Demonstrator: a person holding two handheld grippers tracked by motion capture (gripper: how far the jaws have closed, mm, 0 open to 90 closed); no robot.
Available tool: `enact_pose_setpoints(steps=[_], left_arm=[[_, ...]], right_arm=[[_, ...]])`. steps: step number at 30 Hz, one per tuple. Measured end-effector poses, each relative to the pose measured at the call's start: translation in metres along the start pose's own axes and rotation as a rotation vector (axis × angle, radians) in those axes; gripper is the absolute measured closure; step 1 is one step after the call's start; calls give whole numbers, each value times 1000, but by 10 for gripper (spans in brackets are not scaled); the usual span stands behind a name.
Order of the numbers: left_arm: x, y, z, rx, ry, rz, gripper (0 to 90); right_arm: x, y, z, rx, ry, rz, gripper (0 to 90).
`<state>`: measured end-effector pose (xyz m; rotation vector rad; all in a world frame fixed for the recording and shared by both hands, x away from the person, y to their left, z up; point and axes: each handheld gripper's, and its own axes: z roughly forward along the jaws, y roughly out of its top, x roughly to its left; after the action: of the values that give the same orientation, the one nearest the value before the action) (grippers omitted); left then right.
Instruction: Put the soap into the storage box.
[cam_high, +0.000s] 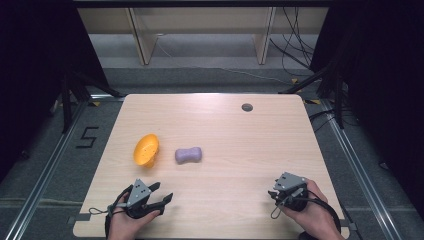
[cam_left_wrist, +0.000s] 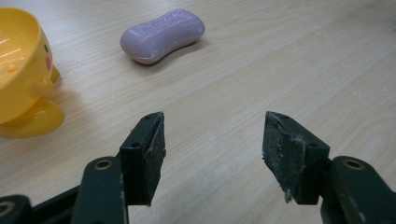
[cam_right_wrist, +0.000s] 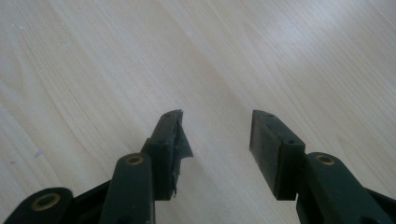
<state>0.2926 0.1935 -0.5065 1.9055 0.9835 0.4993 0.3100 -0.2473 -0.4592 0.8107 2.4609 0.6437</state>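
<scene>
Purple soap (cam_high: 188, 155) mid-table, yellow dish (cam_high: 146, 150) beside

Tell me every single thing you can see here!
soap bar: one, purple, lying flat left of the table's middle, right of the dish and apart from it
soap dish: one, yellow, chick-shaped on a foot, left part of the table
table: one, light wood, with a grey round hole cover near the far right
shelf unit: one, pale wood, on the floor behind the table
left gripper: one, black, near left edge, fingers open, holding nothing
right gripper: one, black, near right edge, fingers open, holding nothing
</scene>
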Motion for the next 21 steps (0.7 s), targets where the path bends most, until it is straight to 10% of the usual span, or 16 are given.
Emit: enact_pose_setpoints(steps=[7, 15, 16, 21], left_arm=[[1, 9, 1, 46, -17, 29, 358], [14, 51, 12, 145, -39, 189, 341], [20, 63, 19, 198, -47, 279, 338], [27, 78, 36, 271, -62, 324, 333]], right_arm=[[1, 0, 0, 0, -3, 7, 536], [1, 1, 0, -2, -11, 1, 532], [1, 1, 0, -2, -10, 0, 531], [0, 1, 0, -4, -5, -10, 529]])
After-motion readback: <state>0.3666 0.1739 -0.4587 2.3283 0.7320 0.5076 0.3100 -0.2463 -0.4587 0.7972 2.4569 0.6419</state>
